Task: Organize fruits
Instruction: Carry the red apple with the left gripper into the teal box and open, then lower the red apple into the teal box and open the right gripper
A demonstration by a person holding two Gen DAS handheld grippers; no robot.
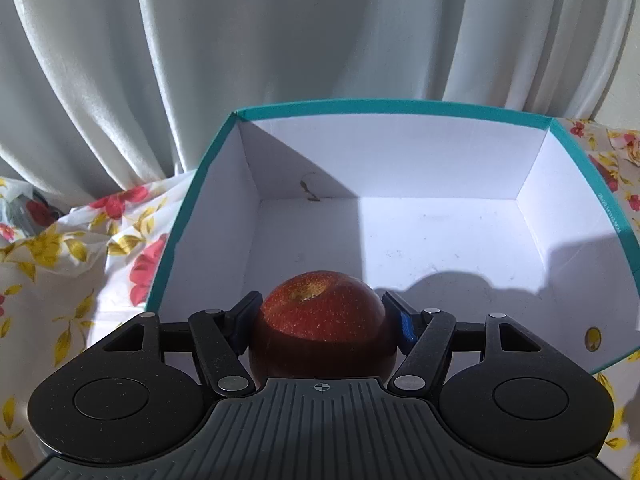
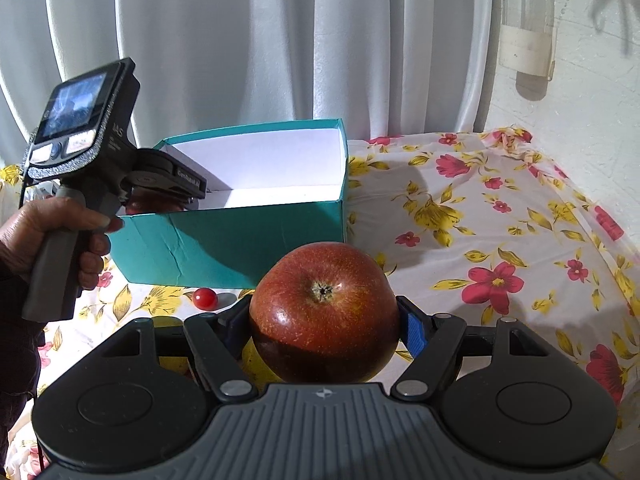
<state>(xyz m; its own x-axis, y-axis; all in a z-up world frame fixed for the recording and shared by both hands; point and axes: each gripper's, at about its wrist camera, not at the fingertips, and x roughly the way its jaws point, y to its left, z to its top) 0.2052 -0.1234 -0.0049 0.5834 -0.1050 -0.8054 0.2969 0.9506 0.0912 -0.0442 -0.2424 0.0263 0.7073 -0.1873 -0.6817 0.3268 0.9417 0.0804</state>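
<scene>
A: Taking the teal box (image 2: 240,240) as the landmark and going left to right, what was where?

B: Left of the box, a hand (image 2: 44,236) held the left gripper (image 1: 320,320) by its grey handle, its head reaching over the box's near-left corner. Its fingers were closed partway, pressed against both sides of a red apple (image 1: 320,312).

A: Which way did that apple point?

B: Its brownish dimple faced up and away from the camera, toward the box's far wall. The fruit is near round, so I could not make out a long axis. It hung just above the near-left part of the box's white floor (image 1: 440,240).

A: Anything lying in the box?

B: Only a small brown mark at the foot of the far wall.

A: And in front of the box?

B: A small red round fruit (image 2: 205,299) lay on the floral cloth (image 2: 500,220), just in front of the box's near wall. To its right, the right gripper (image 2: 324,320) was shut partway on a second red apple (image 2: 324,304), clamped at both flanks, its dried blossom end turned toward the box and slightly up. It was held outside the box, before its near-right corner. Something yellow (image 2: 256,360) showed beneath that apple; I could not tell what.

A: Behind the box?

B: A pale curtain (image 2: 280,40).
</scene>
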